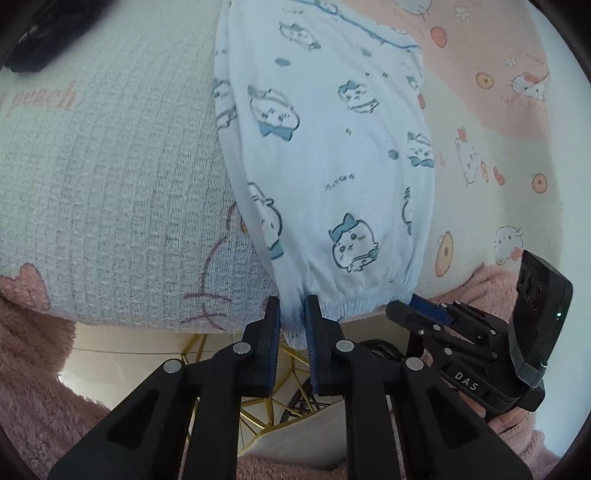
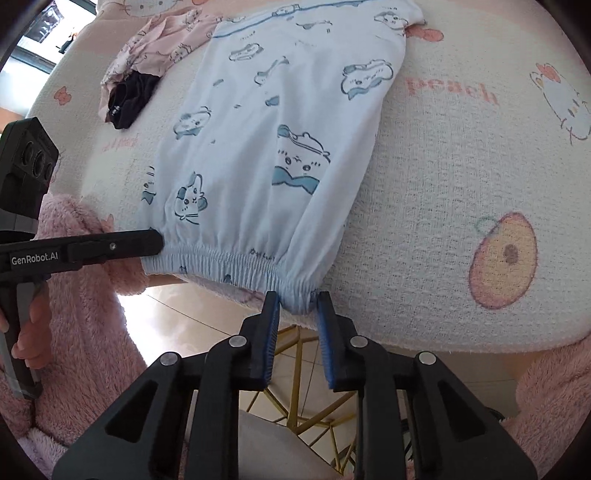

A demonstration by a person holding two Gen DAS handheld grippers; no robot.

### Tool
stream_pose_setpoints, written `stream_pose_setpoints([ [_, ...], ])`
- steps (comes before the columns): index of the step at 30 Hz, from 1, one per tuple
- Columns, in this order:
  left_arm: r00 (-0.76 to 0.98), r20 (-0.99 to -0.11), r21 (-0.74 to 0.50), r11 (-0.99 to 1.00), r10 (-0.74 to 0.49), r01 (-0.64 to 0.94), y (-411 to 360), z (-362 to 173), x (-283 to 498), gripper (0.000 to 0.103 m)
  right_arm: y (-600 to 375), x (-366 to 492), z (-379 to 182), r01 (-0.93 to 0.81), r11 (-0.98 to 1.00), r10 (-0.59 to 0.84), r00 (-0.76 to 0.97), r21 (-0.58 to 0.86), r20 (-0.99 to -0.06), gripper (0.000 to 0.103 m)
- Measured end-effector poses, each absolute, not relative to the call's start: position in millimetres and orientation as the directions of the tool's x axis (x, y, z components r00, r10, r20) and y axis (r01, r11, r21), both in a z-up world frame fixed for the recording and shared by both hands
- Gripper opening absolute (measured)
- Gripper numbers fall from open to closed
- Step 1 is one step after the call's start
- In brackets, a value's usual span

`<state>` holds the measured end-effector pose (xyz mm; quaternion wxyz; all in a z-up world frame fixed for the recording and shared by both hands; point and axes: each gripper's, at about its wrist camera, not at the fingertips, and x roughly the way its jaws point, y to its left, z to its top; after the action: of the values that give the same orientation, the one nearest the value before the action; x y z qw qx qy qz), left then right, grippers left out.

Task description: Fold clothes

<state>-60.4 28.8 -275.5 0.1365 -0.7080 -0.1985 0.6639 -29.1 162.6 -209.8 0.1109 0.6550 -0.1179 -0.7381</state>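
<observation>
1. A person in a fluffy pink sleeve point(image 2: 85, 295) is working two handheld grippers at the near edge of a towel-covered table, with a gold wire frame point(image 2: 295, 373) and pale floor tiles showing below the edge.

2. The left gripper point(image 1: 291, 317) is pinching one end of the elastic waistband point(image 1: 365, 301) of a pair of pale blue pyjama trousers point(image 1: 325, 155), the cloth bunching between its blue-padded fingers point(image 1: 275, 325), which are closed onto the fabric.

3. The right gripper point(image 2: 298, 308) is sitting at the other end of the same waistband point(image 2: 229, 264), its jaws closing around a fold of gathered hem; in the left wrist view it point(image 1: 417, 304) is reaching in from the side, tip against the band.

4. The trousers point(image 2: 280, 129), printed with blue cartoon animals, are lying flat and lengthwise on the table, waistband hanging just over the near edge and legs stretching away from the grippers.

5. A white waffle-textured towel point(image 1: 118, 192) printed with cats, peaches and the word "peach" is covering the table under the trousers.

6. Farther back in the right wrist view, a crumpled pink printed garment point(image 2: 162, 44) is lying beside the trousers' far end, with a small dark item point(image 2: 129, 98) resting against it.

7. In the left wrist view, a dark object point(image 1: 48, 33) is sitting at the far corner, too blurred to identify.
</observation>
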Motion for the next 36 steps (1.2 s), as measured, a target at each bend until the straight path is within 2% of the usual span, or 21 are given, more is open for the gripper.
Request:
stream_pose_setpoints([
  [1, 0.062, -0.887, -0.45, -0.887, 0.457, 0.107, 30, -281, -59, 0.037, 167, -28, -209, -0.004, -0.95, -0.31, -0.122, 0.313, -0.943, 0.023],
  [3, 0.042, -0.884, -0.46, -0.881, 0.467, 0.108, 22, -272, -61, 0.037, 178, -30, -198, -0.032, -0.952, -0.297, -0.16, 0.306, -0.941, 0.027],
  [7, -0.069, -0.909, -0.417, -0.901, 0.412, 0.12, -12, -242, -85, 0.038, 203, -39, -166, -0.054, -0.96, -0.253, -0.25, 0.275, -0.934, 0.029],
  [10, -0.157, -0.897, -0.434, -0.891, 0.413, 0.132, -40, -229, -124, 0.039, 223, -61, -142, -0.051, -0.962, -0.243, -0.298, 0.27, -0.923, 0.032],
  [14, -0.287, -0.894, -0.39, -0.912, 0.344, 0.124, -50, -224, -192, 0.039, 245, -118, -129, -0.082, -0.952, -0.25, -0.341, 0.294, -0.906, 0.037],
  [21, -0.313, -0.895, -0.372, -0.919, 0.319, 0.127, -49, -252, -282, 0.039, 269, -224, -162, -0.173, -0.944, -0.203, -0.366, 0.28, -0.908, 0.04],
  [28, -0.305, -0.903, -0.342, -0.937, 0.304, 0.079, -29, -265, -309, 0.04, 278, -290, -209, -0.234, -0.921, -0.231, -0.315, 0.312, -0.92, 0.044],
  [29, -0.308, -0.901, -0.341, -0.938, 0.307, 0.064, -25, -264, -311, 0.04, 273, -293, -209, -0.222, -0.921, -0.243, -0.317, 0.321, -0.917, 0.042],
  [30, -0.311, -0.899, -0.341, -0.939, 0.31, 0.05, -21, -263, -313, 0.031, 268, -296, -210, -0.21, -0.92, -0.255, -0.318, 0.33, -0.913, 0.031],
  [31, -0.314, -0.897, -0.34, -0.94, 0.313, 0.035, -17, -262, -315, 0.014, 262, -300, -210, -0.198, -0.92, -0.266, -0.319, 0.339, -0.909, 0.021],
  [33, -0.319, -0.893, -0.338, -0.941, 0.319, 0.006, -10, -259, -319, 0.013, 252, -306, -210, -0.176, -0.918, -0.288, -0.323, 0.356, -0.902, 0.01],
  [36, -0.33, -0.879, -0.351, -0.936, 0.344, -0.039, -1, -252, -324, 0.013, 247, -304, -204, -0.158, -0.92, -0.288, -0.351, 0.359, -0.891, 0.007],
])
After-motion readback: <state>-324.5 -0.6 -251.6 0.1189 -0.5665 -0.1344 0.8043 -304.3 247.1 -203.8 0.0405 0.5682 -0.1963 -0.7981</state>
